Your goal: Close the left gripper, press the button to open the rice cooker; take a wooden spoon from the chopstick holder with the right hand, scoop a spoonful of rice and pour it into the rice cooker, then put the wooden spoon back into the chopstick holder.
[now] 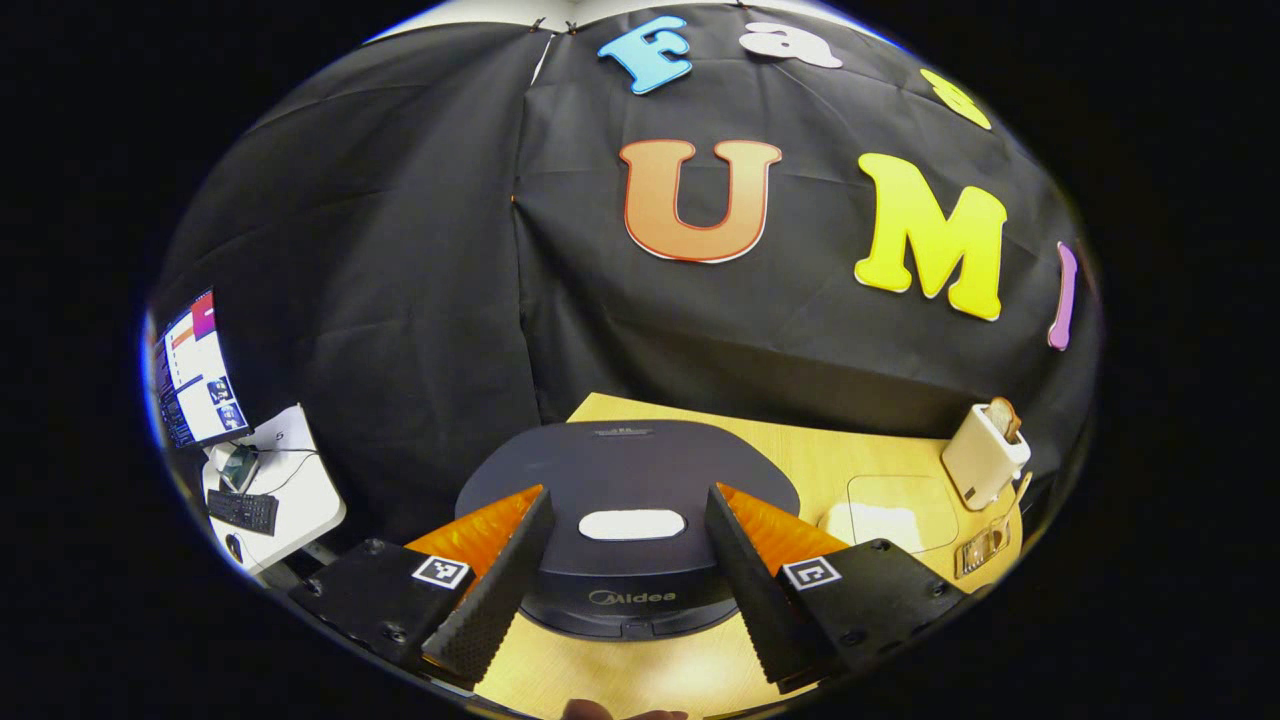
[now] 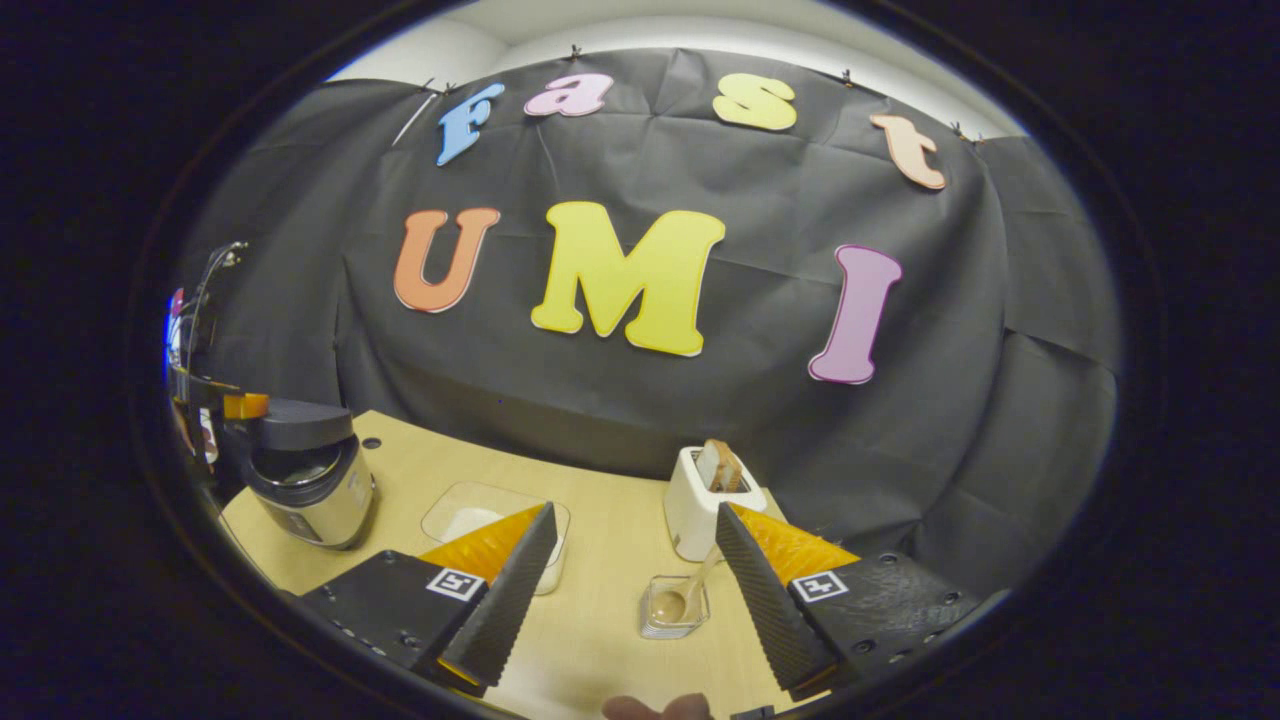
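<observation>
The dark rice cooker (image 1: 620, 470) stands right in front of my left gripper (image 1: 628, 497), lid down, with a white oblong button (image 1: 632, 524) on top. The gripper is open, its fingers spread to either side of the lid and nothing between them. In the right gripper view the cooker (image 2: 305, 475) is at the far left. A wooden spoon (image 2: 690, 590) leans in a small clear holder (image 2: 675, 610) just ahead of my right gripper (image 2: 636, 512), which is open and holds nothing. The clear rice container (image 2: 470, 515) lies partly behind its left finger.
A white toaster (image 2: 705, 500) with a slice of bread stands just behind the holder, near the black cloth wall. In the left gripper view the toaster (image 1: 985, 455), rice container (image 1: 890, 512) and holder (image 1: 985, 545) sit to the right. A desk with a monitor (image 1: 195, 370) lies beyond the table's left edge.
</observation>
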Demonstrator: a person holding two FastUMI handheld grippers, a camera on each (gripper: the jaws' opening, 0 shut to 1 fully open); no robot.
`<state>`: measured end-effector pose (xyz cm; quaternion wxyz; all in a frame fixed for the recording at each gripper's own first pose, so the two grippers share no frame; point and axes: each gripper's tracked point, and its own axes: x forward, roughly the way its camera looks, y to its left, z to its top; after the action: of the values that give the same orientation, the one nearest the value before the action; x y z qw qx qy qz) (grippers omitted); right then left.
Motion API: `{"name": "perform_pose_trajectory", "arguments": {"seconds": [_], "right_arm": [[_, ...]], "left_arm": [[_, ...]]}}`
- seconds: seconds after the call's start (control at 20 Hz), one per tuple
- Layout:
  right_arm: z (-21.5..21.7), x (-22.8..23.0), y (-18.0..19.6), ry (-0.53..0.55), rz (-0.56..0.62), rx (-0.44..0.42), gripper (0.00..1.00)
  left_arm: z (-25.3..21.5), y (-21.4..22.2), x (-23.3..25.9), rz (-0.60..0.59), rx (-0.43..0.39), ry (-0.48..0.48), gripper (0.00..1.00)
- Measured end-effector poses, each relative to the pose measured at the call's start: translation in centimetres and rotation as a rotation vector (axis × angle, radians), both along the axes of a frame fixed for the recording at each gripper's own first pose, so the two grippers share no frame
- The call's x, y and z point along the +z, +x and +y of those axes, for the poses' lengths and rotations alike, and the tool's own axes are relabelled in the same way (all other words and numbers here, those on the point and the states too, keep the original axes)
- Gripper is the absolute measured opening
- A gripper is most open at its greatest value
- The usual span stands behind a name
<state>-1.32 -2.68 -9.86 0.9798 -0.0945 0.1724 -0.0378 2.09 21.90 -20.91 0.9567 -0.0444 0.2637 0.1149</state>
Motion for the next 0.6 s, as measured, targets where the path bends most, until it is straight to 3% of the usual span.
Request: {"name": "perform_pose_trajectory", "arguments": {"seconds": [0.35,0.6], "right_arm": [[0.9,0.1,-0.5,-0.026,0.003,0.024,0.98],[1.0,0.5,-0.3,-0.029,-0.01,0.029,0.98]], "left_arm": [[-0.9,-1.6,-4.2,0.017,0.024,-0.022,0.98],[-1.1,-1.7,-5.5,-0.001,0.027,0.021,0.97]]}}
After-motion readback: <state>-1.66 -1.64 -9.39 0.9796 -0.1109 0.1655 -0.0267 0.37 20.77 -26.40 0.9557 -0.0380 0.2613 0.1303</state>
